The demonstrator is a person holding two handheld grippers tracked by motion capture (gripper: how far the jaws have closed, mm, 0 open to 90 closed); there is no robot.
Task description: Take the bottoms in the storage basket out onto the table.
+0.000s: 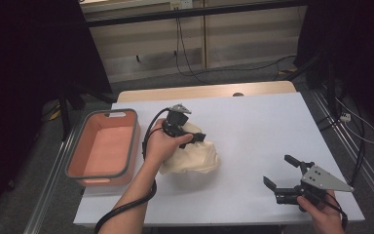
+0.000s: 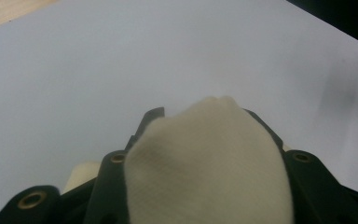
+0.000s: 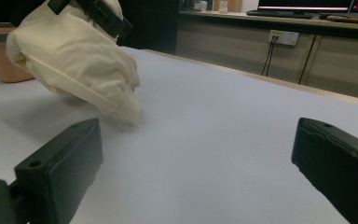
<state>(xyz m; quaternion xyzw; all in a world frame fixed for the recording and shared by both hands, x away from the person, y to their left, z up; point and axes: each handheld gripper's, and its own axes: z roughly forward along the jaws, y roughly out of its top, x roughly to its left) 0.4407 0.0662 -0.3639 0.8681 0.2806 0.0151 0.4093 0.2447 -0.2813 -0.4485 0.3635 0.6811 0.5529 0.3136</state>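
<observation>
One cream cloth (image 1: 193, 155) being gripped by left gripper (image 1: 198, 137) | right gripper (image 1: 281, 171) being held agape, idle | risk: cloth slipping, thin pinch.

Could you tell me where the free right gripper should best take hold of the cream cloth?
Probably the cream cloth's low corner nearest the right gripper, approached from that side: there the fabric trails onto the table, while the left gripper holds the top bunch.
</observation>
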